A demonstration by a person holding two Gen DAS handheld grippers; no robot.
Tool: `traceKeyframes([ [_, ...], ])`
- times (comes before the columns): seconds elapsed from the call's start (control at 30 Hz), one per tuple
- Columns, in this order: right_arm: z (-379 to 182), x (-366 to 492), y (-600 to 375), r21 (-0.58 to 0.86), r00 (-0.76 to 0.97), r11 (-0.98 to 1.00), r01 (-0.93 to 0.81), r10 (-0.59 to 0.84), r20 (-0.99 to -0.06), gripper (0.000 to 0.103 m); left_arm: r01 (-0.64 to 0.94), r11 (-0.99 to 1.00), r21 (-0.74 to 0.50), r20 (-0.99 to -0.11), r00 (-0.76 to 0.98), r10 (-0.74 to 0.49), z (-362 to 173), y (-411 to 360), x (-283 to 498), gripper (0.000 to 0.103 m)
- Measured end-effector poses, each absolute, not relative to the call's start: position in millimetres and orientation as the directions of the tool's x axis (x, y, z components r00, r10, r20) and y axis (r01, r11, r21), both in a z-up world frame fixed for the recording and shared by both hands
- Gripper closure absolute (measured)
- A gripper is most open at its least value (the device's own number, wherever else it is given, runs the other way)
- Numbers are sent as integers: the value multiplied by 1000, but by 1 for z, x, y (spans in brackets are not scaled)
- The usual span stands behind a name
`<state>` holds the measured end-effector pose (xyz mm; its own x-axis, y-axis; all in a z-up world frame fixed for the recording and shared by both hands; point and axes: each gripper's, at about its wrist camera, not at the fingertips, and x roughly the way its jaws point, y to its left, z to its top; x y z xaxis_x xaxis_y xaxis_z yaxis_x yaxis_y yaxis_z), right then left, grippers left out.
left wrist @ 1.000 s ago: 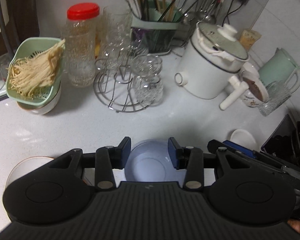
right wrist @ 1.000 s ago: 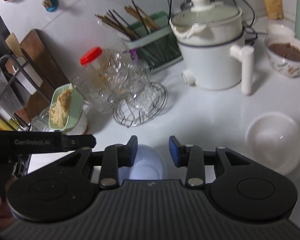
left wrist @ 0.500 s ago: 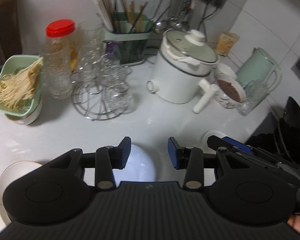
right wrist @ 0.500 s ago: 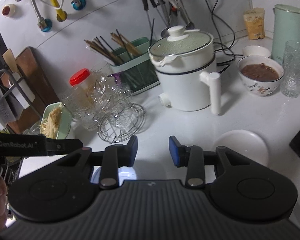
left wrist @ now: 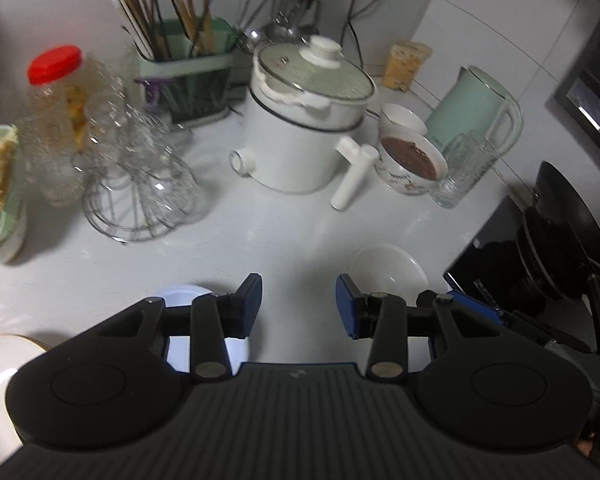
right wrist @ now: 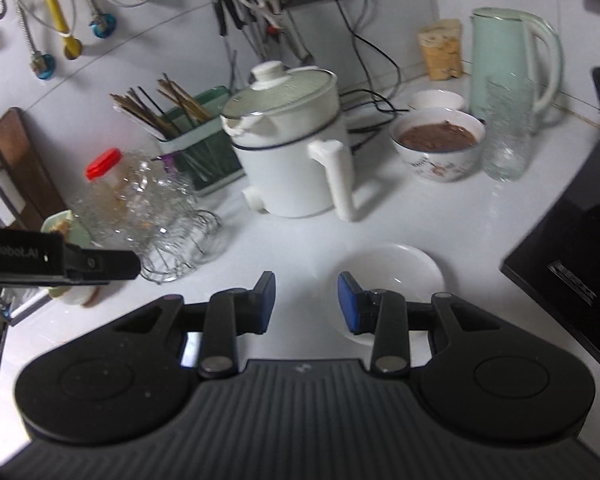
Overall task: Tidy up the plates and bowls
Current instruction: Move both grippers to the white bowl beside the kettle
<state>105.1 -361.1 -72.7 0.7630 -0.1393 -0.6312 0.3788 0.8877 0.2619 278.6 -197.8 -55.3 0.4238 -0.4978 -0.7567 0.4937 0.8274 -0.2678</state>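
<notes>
**Both grippers spread and empty above the white counter**

The left gripper [left wrist: 299,306] hangs over the countertop [left wrist: 260,240] with its blue-padded fingers apart and nothing between them. A pale blue bowl [left wrist: 188,300] sits on the counter under and behind its left finger, mostly hidden by the gripper body. A white bowl [left wrist: 388,270] lies just ahead of the right finger, to its right, not touching it. At the lower left edge a white plate with a thin gold rim [left wrist: 0,364] pokes out from under the gripper.

The right gripper [right wrist: 306,302] is likewise spread wide, holding nothing. In its view the white bowl [right wrist: 392,268] rests on the counter directly behind the right finger, whose tip overlaps the bowl's near rim; whether they touch cannot be told. The left gripper's arm [right wrist: 80,264] reaches in from the left edge.

Further back stand a white electric pot [right wrist: 292,160], a patterned bowl of brown paste [right wrist: 440,144], a small white bowl [right wrist: 436,100] and a mint kettle [right wrist: 508,60].
</notes>
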Motion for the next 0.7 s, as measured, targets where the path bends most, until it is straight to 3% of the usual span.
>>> traceKeyframes([
  [0.53,-95,99,-382,253,706,853,457,-174,-686,65,531,810,-250,-814,338,-473,-84,-238,297,56],
  [0.7,-103,105,-390,252,692,842,478,-183,-699,65,512,814,-274,-830,301,-469,-96,-246,307,48],
])
